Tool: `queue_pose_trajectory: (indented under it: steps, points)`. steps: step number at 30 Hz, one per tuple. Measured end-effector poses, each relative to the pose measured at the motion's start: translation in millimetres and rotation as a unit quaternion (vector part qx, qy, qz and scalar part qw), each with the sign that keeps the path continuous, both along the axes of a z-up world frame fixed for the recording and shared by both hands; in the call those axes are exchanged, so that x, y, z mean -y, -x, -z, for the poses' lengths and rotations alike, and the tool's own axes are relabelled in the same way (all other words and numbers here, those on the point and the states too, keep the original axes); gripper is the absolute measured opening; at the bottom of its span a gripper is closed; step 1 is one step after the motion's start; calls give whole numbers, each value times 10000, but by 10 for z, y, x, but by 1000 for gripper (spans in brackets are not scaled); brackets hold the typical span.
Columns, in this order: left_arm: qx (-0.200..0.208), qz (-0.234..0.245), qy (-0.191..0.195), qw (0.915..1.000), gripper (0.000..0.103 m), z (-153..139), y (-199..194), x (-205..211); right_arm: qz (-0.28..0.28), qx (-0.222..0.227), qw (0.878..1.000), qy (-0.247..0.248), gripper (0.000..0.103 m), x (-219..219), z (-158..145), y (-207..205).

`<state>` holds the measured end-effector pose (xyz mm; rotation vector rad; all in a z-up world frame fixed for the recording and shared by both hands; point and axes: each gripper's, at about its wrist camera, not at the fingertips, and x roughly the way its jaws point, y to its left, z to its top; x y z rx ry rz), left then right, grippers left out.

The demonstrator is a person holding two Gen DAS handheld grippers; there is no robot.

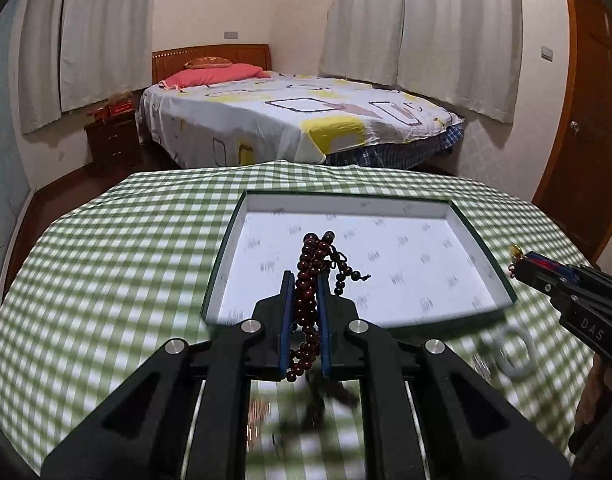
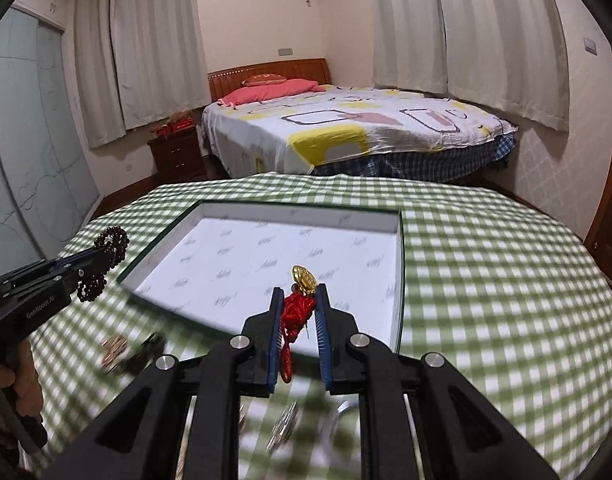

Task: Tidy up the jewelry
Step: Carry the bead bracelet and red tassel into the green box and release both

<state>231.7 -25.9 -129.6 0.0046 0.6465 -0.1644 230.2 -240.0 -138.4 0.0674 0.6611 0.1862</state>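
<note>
The tray (image 1: 481,248) lies on the desk (image 1: 126,240), and the bed (image 1: 290,120) stands behind the desk. The left claw (image 1: 307,280) holds the beads (image 1: 311,264) over the tray's near edge. The right claw (image 2: 300,294) holds the charm (image 2: 300,300) over the tray too. A bangle (image 1: 513,350) lies on the desk before the tray.

A home bedroom: a made bed (image 1: 290,116), curtains (image 2: 485,40) and a nightstand (image 1: 112,142).

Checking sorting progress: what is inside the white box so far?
The white box shows only its patterned paper lining; no jewelry rests inside. Its near strip is hidden behind the right gripper and red charm.
</note>
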Motion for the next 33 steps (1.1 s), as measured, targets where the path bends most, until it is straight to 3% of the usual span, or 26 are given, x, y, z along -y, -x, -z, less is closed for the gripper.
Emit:
queue_pose_trajectory:
  steps: [7, 12, 17, 19, 20, 21, 24, 33]
  points:
    - [-594, -110, -66, 9982, 11, 399, -724, -103, 159, -665, 9976, -57, 16, 115, 443, -505]
    - [-909, -156, -184, 9956, 11, 636, -899, -165, 183, -1012, 9947, 62, 16, 152, 671, -630]
    - [-1058, -144, -188, 9941, 12, 741, -921, -183, 121, -1056, 9941, 209, 17, 119, 701, -646]
    - [-1034, -131, -223, 9943, 16, 749, -908, -164, 103, -1035, 9943, 221, 18, 122, 699, -621]
    - [-1026, -116, -244, 9944, 24, 752, -906, -153, 80, -1027, 9944, 220, 19, 124, 699, -621]
    - [-1026, -116, -247, 9943, 32, 753, -899, -144, 49, -1011, 9946, 209, 22, 126, 698, -613]
    - [-1032, -108, -187, 9944, 41, 758, -880, -147, 28, -959, 9952, 174, 34, 133, 679, -618]
    - [-792, -53, -256, 9965, 60, 634, -764, -83, 41, -779, 9969, 45, 35, 149, 561, -538]
